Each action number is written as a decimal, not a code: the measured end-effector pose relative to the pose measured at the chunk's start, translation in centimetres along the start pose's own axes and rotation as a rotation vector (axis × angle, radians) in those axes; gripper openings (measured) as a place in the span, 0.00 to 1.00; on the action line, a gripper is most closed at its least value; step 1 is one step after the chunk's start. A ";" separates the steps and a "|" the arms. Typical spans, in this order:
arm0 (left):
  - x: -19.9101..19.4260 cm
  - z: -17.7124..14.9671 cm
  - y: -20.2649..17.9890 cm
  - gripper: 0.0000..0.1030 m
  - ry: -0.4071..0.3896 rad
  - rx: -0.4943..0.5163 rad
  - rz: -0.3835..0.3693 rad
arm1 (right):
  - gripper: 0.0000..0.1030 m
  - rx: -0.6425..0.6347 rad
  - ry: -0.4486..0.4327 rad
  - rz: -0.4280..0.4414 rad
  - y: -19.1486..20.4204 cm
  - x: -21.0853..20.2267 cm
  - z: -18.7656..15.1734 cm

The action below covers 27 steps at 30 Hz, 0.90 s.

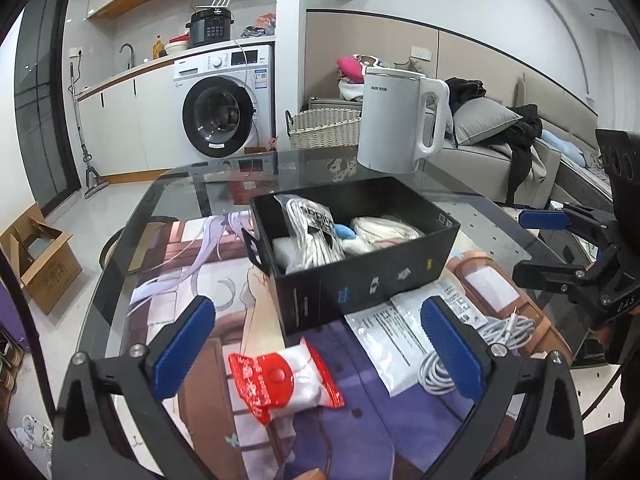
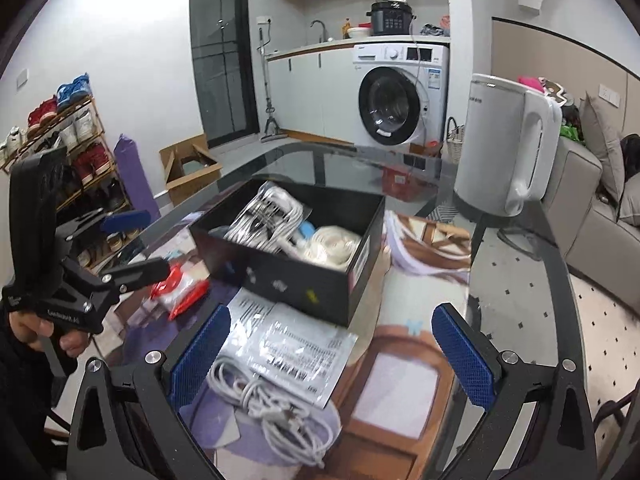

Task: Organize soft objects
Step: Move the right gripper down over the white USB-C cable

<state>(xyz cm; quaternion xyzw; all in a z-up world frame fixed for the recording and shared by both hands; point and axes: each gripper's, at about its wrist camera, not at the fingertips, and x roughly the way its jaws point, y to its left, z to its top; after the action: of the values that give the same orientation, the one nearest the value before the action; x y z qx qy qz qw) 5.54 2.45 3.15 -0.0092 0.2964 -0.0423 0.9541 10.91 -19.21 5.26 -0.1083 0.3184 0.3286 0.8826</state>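
Observation:
A black box (image 1: 360, 280) (image 2: 280, 276) on the glass table holds bagged white cables (image 1: 312, 232), a white rolled item (image 2: 332, 246) and a small blue piece. A red-and-white soft packet (image 1: 286, 380) (image 2: 180, 290) lies in front of the box, between my left gripper's fingers. My left gripper (image 1: 320, 344) is open and empty above it. A flat white printed pouch (image 1: 396, 340) (image 2: 292, 348) and a loose white cable bundle (image 2: 276, 408) (image 1: 440, 372) lie near it. My right gripper (image 2: 332, 352) is open and empty above the pouch and cable.
A white electric kettle (image 1: 400, 120) (image 2: 504, 148) stands at the table's far side. A printed mat (image 1: 224, 280) covers the table. A cardboard box (image 1: 40, 256) sits on the floor left. A sofa (image 1: 520, 152) stands right; a shoe rack (image 2: 72, 152) stands left.

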 end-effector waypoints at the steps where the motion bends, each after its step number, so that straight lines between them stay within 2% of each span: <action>1: 0.1 -0.1 -0.1 1.00 0.006 0.004 -0.003 | 0.99 -0.003 0.007 0.004 0.1 0.0 -0.3; 13: 1.3 -1.6 0.6 1.00 0.065 0.002 0.012 | 0.99 -0.065 0.104 0.000 0.6 2.0 -2.0; 20: 2.0 -2.0 0.4 1.00 0.087 0.006 0.005 | 0.99 -0.112 0.125 0.049 1.6 2.3 -2.6; 27: 2.3 -2.2 0.3 1.00 0.097 0.009 -0.001 | 0.99 -0.192 0.189 0.095 3.1 3.7 -3.9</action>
<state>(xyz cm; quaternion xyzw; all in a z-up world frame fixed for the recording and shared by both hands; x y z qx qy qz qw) 6.20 2.53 0.01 -0.0029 0.3420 -0.0444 0.9386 9.16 -16.50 -0.05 -0.2072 0.3719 0.3875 0.8177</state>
